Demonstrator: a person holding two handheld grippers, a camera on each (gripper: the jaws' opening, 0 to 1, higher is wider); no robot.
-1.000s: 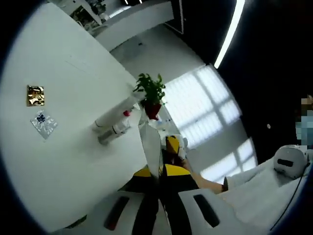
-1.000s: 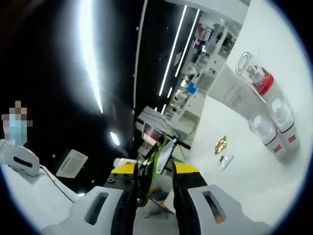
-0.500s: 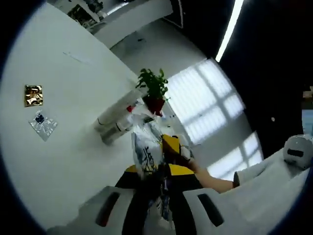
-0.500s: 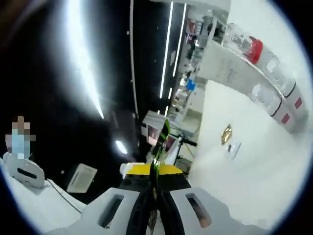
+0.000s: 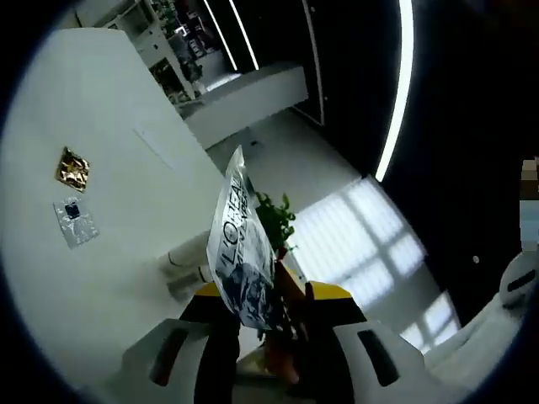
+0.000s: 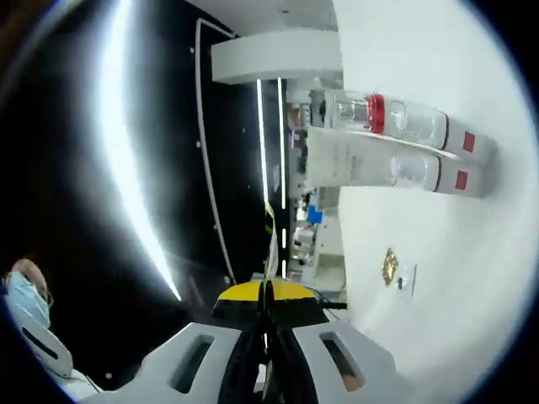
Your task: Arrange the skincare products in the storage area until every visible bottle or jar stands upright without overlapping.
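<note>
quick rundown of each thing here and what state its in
left gripper: shut on the printed sachet
printed sachet: held up off the table
right gripper: shut on a thin sachet seen edge-on
thin sachet: pinched between the jaws
two red-marked bottles: side by side on the table, caps on
white tube: beside the bottles
gold sachet: flat on the table
clear sachet: flat beside it

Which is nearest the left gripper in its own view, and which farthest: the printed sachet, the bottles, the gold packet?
1. Printed sachet: in the left gripper.
2. Bottles: just left, on the table.
3. Gold packet: far left.
</note>
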